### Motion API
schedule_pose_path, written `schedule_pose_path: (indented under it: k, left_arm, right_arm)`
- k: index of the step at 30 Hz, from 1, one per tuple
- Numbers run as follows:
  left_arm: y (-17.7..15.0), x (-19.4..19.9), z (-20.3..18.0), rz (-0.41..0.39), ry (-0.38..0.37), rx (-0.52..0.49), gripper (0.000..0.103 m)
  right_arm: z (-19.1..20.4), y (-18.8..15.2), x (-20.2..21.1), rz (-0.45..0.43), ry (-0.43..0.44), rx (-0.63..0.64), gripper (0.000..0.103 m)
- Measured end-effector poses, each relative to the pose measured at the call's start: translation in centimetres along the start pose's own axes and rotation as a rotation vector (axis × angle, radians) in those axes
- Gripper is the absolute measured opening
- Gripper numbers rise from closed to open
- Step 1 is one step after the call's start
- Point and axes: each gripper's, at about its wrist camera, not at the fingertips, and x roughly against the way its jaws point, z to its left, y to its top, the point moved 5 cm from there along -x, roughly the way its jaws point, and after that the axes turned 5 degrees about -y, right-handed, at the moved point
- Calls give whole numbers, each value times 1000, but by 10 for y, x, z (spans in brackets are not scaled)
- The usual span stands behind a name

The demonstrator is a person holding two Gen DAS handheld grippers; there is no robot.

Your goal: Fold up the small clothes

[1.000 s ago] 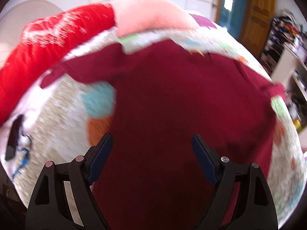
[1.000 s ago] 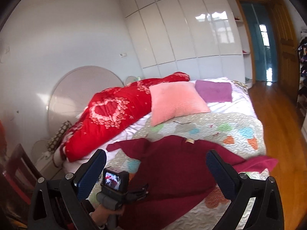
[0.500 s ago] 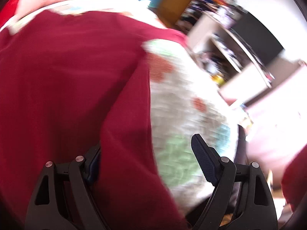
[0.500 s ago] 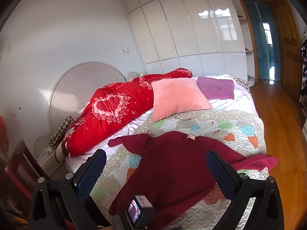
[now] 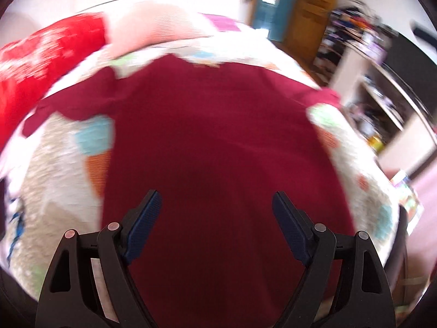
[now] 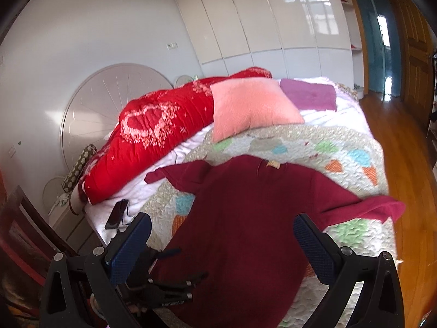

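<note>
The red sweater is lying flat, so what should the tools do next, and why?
Probably bring the left tool down onto the near hem of the sweater and close on it. Both tools are open and empty, and the sweater lies spread, unfolded, on the quilt.

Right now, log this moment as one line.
sweater: flat on quilt | left gripper: open, above hem | right gripper: open | fold: not started

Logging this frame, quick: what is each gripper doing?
Left gripper: open, holding nothing, above the sweater.
Right gripper: open, holding nothing.
</note>
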Motion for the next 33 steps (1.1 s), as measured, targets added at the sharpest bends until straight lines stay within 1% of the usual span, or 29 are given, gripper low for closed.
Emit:
schedule_pose_path:
  k: [2,3,6,8,10,13,16,20,24,28,30,33]
  left_arm:
    - [3,-8,18,-23,56,42,84]
    - [5,-3,30,-28,74,55,84]
    - [15,-7,54,-61,142,98,84]
    - [19,-6,70,-70,161,123,84]
    - [23,-6,87,-76,181,151,84]
    - [29,-14,101,-76,200,177,84]
    - [33,-19,107,-78,222,177,84]
    - [39,-26,115,-70,228,191,84]
    - [43,-33,122,-65,231,207,84]
    - [47,-42,130,-56,235,225,84]
    - [48,-46,133,-53,238,233,84]
    - [49,-50,139,-49,244,244,84]
  right_arm:
    - [1,-7,-29,27,-23,-24,103]
    - [0,-9,-42,32,-39,-29,103]
    - [-4,-17,-85,59,-105,-50,103]
    - [-10,-21,-114,80,-146,-75,103]
    - [-16,-26,-139,101,-163,-96,103]
    - [-22,-32,-171,120,-183,-118,103]
    - [-26,-36,-197,124,-194,-124,103]
    - [-37,-44,-225,133,-228,-136,103]
    - [-51,-51,-247,124,-279,-136,103]
    - [-63,-58,-270,102,-354,-105,103]
    - [-67,-61,-278,114,-368,-109,103]
    - [-69,-61,-287,115,-360,-117,103]
